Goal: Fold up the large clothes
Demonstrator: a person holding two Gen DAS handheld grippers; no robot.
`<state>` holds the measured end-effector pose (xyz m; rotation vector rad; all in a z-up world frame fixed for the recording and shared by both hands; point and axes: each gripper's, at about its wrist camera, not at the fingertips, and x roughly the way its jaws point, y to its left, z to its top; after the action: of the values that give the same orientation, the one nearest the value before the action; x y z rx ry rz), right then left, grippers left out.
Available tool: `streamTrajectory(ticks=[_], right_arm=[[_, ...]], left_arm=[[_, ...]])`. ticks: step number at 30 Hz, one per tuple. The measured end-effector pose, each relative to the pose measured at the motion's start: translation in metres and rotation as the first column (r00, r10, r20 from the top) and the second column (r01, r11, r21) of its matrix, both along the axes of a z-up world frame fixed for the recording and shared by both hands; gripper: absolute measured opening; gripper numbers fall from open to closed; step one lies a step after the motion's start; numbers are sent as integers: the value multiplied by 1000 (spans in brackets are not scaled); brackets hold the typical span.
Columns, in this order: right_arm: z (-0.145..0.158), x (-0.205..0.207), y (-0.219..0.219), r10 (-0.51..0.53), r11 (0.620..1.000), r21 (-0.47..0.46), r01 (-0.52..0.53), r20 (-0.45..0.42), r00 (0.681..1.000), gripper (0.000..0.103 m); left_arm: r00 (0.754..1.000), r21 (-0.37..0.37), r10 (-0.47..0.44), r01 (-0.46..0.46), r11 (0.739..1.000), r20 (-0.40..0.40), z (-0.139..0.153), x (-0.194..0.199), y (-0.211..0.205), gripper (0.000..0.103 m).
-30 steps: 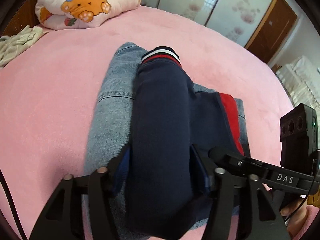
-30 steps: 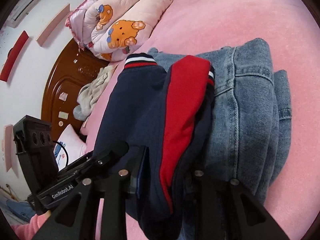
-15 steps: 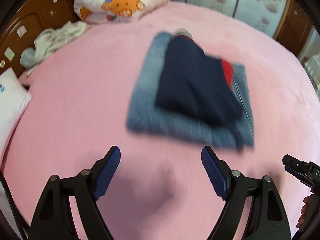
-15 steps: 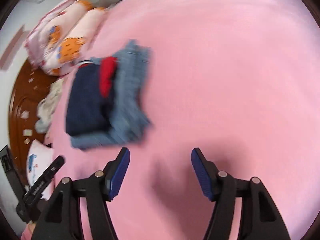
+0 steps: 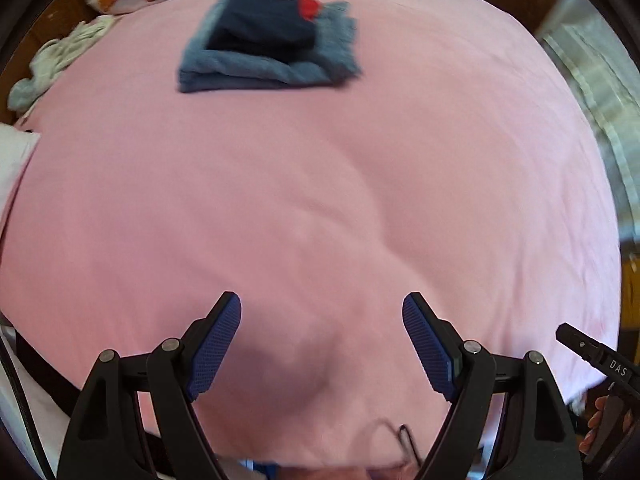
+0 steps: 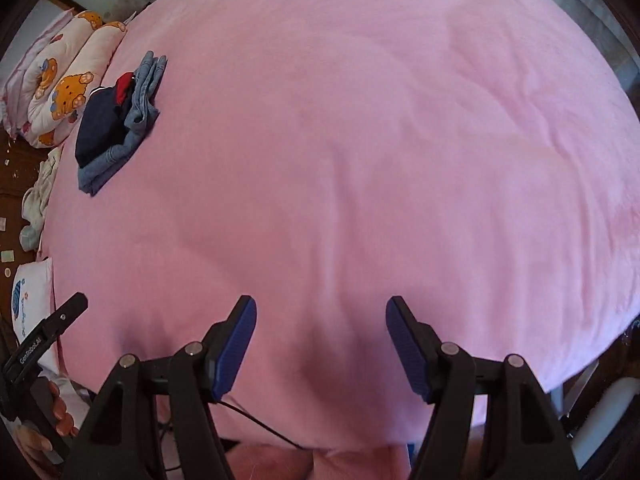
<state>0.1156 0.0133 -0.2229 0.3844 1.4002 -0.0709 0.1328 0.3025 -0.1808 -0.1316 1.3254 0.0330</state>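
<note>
Left wrist view: the left gripper (image 5: 321, 312) hangs low over the near edge of the pink bed (image 5: 320, 200), its jaws spread wide and empty. The right gripper (image 6: 321, 316) sits likewise, released, gripping nothing. Far across the bed, near the bear-print quilt (image 6: 60, 92), the folded navy jacket (image 5: 260, 26) lies on folded jeans (image 5: 256, 70).

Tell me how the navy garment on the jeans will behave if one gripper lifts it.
The navy garment is soft folded cloth, so it would probably droop and unfold. Lying loose atop the folded jeans, it should lift off alone. It looks light for its size.
</note>
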Motion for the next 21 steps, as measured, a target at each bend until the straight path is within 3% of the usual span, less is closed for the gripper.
streamTrajectory(ticks=[8,11,15,18,21], right_arm=[[51,-60,-44,3,998,-56,1,65,998,75],[67,-73,-62,67,994,-97,-54,136,988,78],[74,-82,-85,175,978,-139,-157,132,976,79],[91,-91,-100,232,965,-164,-207,154,960,79],[112,-100,-108,282,952,-174,-253,174,943,79]], left_arm=[[986,47,-125,120,992,107,55,-35,-92,82],[981,48,-119,113,992,152,75,-50,-125,83],[982,117,-102,83,990,160,91,-78,-180,83],[983,92,-93,79,993,161,104,-102,-212,83],[979,117,-112,93,989,167,118,-122,-243,83]])
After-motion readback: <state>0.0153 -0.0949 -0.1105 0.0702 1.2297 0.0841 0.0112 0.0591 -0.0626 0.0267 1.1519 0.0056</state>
